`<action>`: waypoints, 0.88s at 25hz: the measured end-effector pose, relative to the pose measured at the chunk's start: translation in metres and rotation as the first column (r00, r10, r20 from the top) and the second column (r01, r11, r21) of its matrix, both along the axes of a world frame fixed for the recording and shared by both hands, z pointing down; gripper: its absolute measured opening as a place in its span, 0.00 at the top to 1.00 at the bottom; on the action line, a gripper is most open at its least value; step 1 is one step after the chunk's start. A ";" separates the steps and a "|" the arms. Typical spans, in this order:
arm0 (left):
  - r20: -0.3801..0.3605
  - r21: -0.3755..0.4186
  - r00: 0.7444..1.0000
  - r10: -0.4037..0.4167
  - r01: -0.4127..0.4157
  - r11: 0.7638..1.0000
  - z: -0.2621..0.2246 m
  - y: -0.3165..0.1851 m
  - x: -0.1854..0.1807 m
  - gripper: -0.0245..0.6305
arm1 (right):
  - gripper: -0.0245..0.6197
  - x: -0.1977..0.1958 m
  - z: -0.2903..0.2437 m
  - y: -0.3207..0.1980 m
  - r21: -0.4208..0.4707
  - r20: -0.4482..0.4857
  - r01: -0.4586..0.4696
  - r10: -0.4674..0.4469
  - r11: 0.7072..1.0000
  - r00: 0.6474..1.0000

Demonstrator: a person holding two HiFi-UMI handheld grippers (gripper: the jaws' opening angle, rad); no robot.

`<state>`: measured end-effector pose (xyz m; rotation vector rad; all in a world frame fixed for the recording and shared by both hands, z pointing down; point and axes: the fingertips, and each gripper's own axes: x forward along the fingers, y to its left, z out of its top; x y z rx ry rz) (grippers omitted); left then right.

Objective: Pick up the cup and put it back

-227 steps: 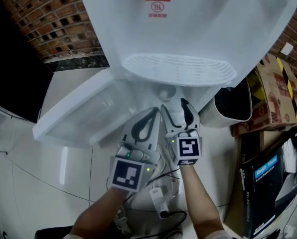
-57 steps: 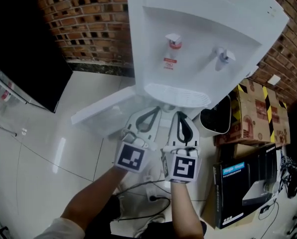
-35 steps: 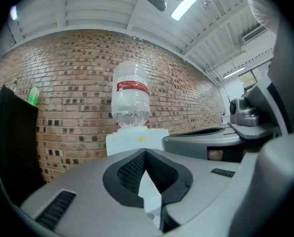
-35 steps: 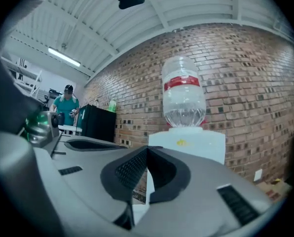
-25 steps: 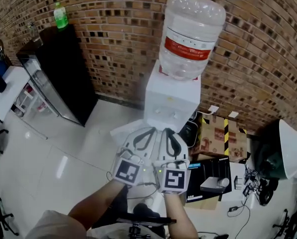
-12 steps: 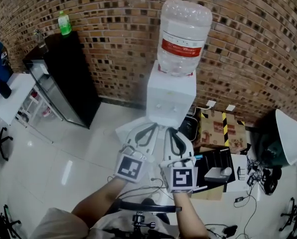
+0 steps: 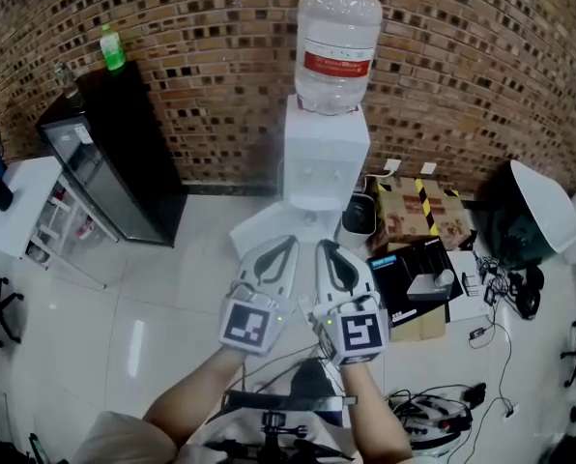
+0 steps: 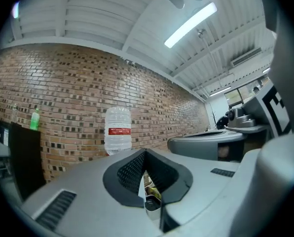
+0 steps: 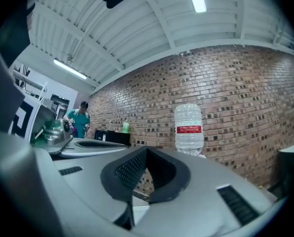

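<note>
Both claws are closed and empty: the left claw (image 7: 277,247) and right claw (image 7: 326,250) sit side by side, each with its jaws pressed together and nothing between them. The cup is in neither claw, and no view shows it. It may be somewhere ahead of the claws at the water dispenser (image 7: 325,158), whose low door (image 7: 259,232) hangs open, but it is too small to tell. The task looks finished or not under way. Any fresh pick would call for closing in on the dispenser and parting the jaws before reaching inside. Only the head view shows both claws together and the open door. The left gripper view shows the bottle (image 8: 118,130) left of its tip, and the right gripper view alone catches a person (image 9: 79,116) far off to its left.
</note>
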<state>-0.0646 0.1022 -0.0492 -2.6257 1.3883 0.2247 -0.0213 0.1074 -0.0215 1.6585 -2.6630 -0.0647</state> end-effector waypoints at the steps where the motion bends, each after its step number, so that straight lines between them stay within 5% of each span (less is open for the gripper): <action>1: -0.003 -0.006 1.000 0.001 -0.001 1.000 0.002 0.011 -0.006 0.96 | 0.95 -0.005 0.000 0.012 -0.004 0.007 -0.003 0.003 1.000 1.000; 12: -0.010 0.007 1.000 0.014 -0.014 1.000 -0.007 0.084 -0.015 0.96 | 0.96 -0.027 -0.003 0.078 -0.025 -0.026 -0.009 0.008 1.000 1.000; 22: -0.024 0.023 1.000 0.004 -0.003 1.000 -0.014 0.096 0.013 0.96 | 0.96 0.006 -0.010 0.092 0.004 -0.025 -0.022 0.022 1.000 0.999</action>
